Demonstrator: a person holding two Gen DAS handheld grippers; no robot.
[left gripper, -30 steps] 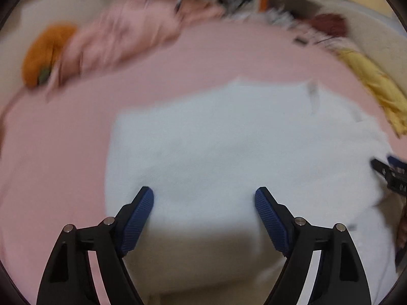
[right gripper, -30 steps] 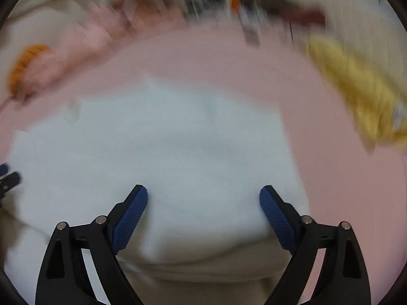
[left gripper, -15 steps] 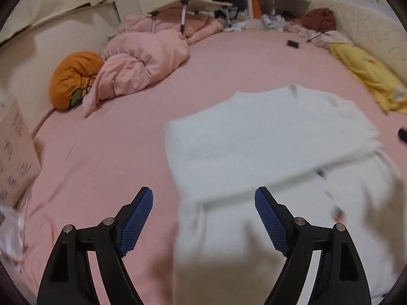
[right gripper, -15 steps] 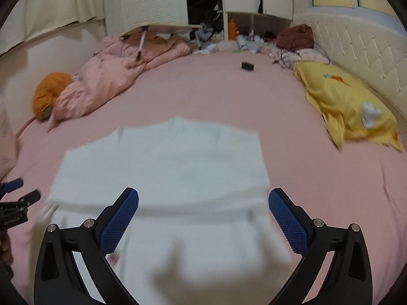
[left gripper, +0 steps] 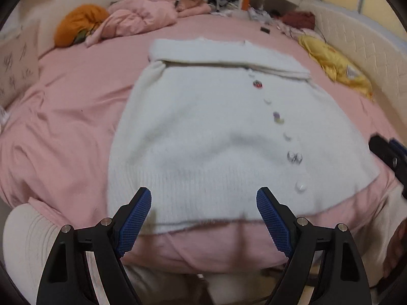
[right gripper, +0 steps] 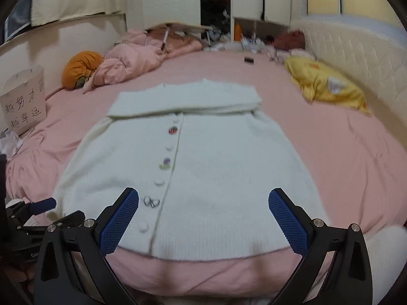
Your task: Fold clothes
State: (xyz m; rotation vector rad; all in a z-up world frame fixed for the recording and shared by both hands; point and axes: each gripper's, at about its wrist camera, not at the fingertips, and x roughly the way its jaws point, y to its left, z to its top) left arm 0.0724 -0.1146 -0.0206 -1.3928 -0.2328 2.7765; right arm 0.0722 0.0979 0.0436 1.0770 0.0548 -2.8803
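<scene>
A white knitted cardigan (left gripper: pixel 208 137) (right gripper: pixel 203 167) lies flat on the pink bed, buttons up, its hem at the near edge. Its far part is folded back into a band (right gripper: pixel 188 99) across the top. My left gripper (left gripper: pixel 203 218) hangs open just short of the hem, nothing between its blue pads. My right gripper (right gripper: pixel 203 218) is open too, over the hem near the bottom buttons. Each gripper shows at the edge of the other's view: the right one (left gripper: pixel 389 155), the left one (right gripper: pixel 43 213).
On the pink bed (right gripper: pixel 343 152) lie a crumpled pink duvet (right gripper: pixel 137 58), an orange cushion (right gripper: pixel 81 68), a yellow pillow (right gripper: pixel 325 84) by the padded headboard, and a small dark object (right gripper: pixel 248 59). A paper bag (right gripper: pixel 23 104) stands at the left.
Both grippers have drawn back from over the cardigan to the bed's near edge. The cardigan's upper part, in motion before, now lies folded over the far end, and the button front shows.
</scene>
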